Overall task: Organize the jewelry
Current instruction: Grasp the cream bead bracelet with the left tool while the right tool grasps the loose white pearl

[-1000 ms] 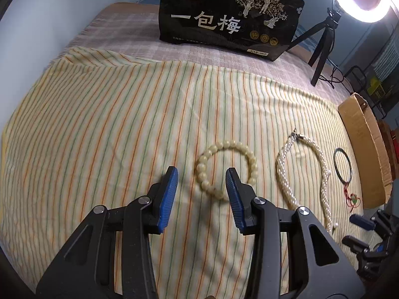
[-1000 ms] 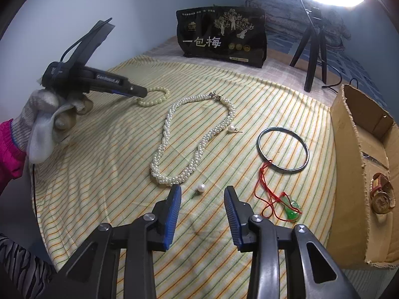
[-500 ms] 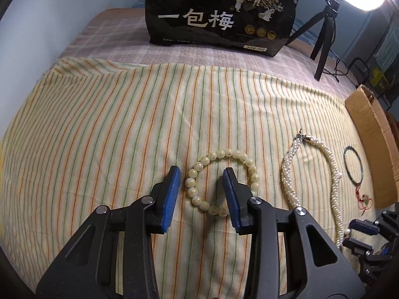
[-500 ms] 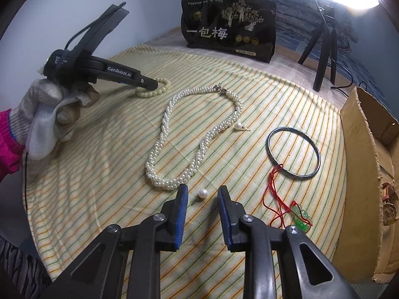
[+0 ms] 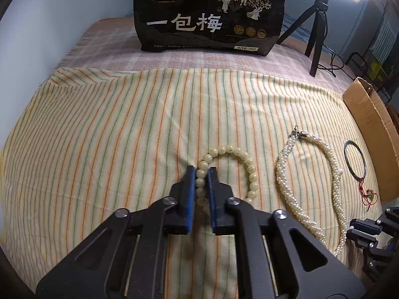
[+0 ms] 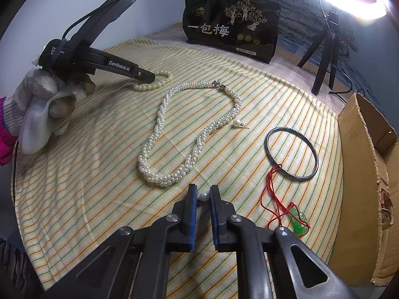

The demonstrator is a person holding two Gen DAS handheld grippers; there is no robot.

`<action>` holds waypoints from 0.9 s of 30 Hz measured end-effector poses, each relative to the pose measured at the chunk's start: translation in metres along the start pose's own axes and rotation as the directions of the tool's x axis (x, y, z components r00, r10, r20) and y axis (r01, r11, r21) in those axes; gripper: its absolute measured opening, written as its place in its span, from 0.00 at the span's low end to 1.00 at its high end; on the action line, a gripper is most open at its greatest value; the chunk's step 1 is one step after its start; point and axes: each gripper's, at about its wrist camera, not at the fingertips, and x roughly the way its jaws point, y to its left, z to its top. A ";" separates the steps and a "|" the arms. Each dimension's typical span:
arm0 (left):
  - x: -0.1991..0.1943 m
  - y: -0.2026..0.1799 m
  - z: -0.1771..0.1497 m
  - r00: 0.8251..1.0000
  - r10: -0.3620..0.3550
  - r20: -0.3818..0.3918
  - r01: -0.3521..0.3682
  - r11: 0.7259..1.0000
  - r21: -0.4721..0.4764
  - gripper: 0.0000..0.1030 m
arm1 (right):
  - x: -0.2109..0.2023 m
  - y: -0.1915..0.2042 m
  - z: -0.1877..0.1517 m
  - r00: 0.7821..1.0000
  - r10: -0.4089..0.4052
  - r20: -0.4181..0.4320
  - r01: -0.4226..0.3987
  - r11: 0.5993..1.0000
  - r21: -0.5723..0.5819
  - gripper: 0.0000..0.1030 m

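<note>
On the striped cloth (image 5: 99, 137), my left gripper (image 5: 201, 172) is shut on the near-left side of a pale bead bracelet (image 5: 251, 172), with the beads pinched between its blue pads. From the right wrist view that gripper (image 6: 149, 76) is held by a gloved hand (image 6: 37, 104), its tip on the bracelet (image 6: 162, 82). My right gripper (image 6: 202, 189) is closing, and a loose pearl earring (image 6: 204, 196) is caught between its pads. A twisted pearl necklace (image 6: 159, 122) lies just beyond it. A second pearl earring (image 6: 237, 123) lies by the necklace's right side.
A dark bangle (image 6: 291, 153) and a green pendant on a red cord (image 6: 298, 220) lie to the right. A cardboard box (image 6: 361, 174) stands along the right edge. A black bag (image 5: 209, 15) and a tripod (image 5: 316, 30) with a ring light stand at the back.
Both grippers' jaws have closed. The left moved forward over the bracelet's left side and clamped it. The right closed around the loose pearl earring.
</note>
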 end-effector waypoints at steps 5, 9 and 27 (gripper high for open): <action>-0.003 0.000 -0.001 1.000 -0.004 0.012 0.005 1.000 -0.024 0.05 | -0.002 -0.002 0.000 1.000 0.012 0.008 -0.012 1.000 0.016 0.07; -0.010 0.002 -0.002 1.000 -0.012 0.025 0.013 0.999 -0.030 0.05 | -0.010 -0.003 -0.002 1.000 0.014 0.027 -0.015 1.000 0.026 0.07; -0.052 -0.027 -0.010 0.993 -0.042 0.113 0.036 0.998 0.051 0.05 | -0.035 -0.014 -0.006 0.997 0.009 0.079 -0.015 0.998 0.067 0.07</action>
